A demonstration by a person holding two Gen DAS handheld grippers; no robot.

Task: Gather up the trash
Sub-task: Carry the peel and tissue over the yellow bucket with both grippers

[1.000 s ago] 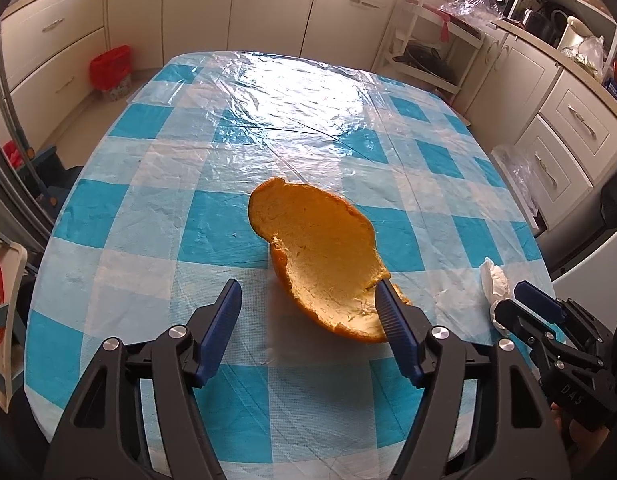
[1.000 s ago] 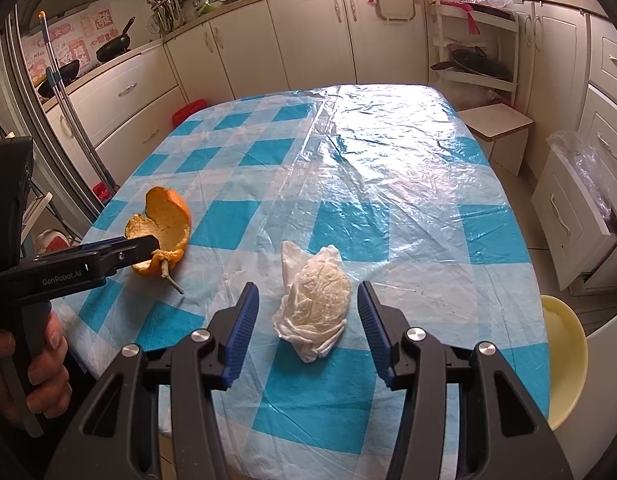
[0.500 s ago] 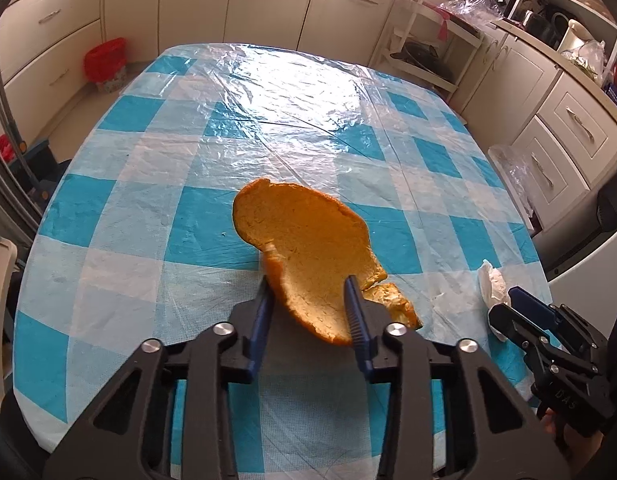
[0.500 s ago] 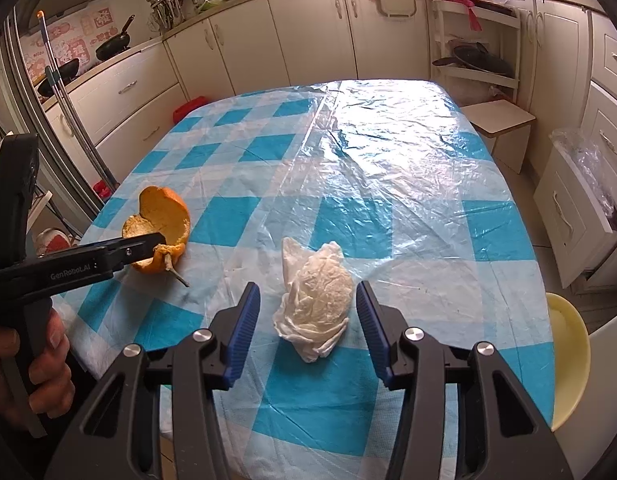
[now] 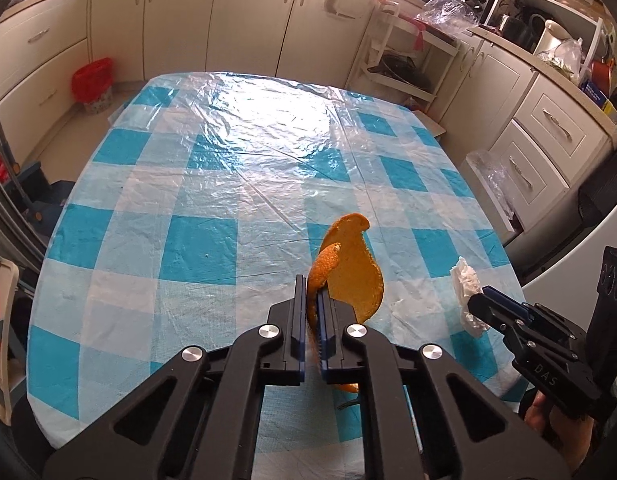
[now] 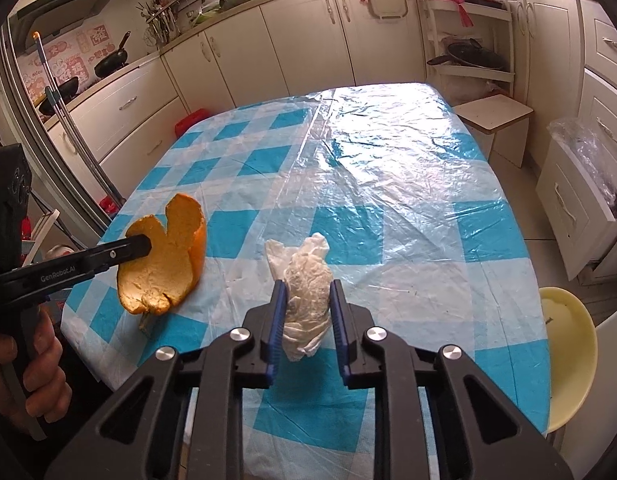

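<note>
while my left gripper (image 5: 312,300) pinches the orange peel (image 5: 354,268), my right gripper (image 6: 306,300) clamps the crumpled tissue (image 6: 306,280) over the table (image 6: 408,168).

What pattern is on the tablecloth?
Blue and white checks on the tablecloth, clearest in the right wrist view.

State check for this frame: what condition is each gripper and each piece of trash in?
Left gripper: shut on the orange peel.
Curved orange fruit peel: clamped, lifted off the table.
Right gripper: shut on the tissue.
Crumpled white tissue: squeezed between the fingers.
Right-side white drawer: pulled open.
</note>
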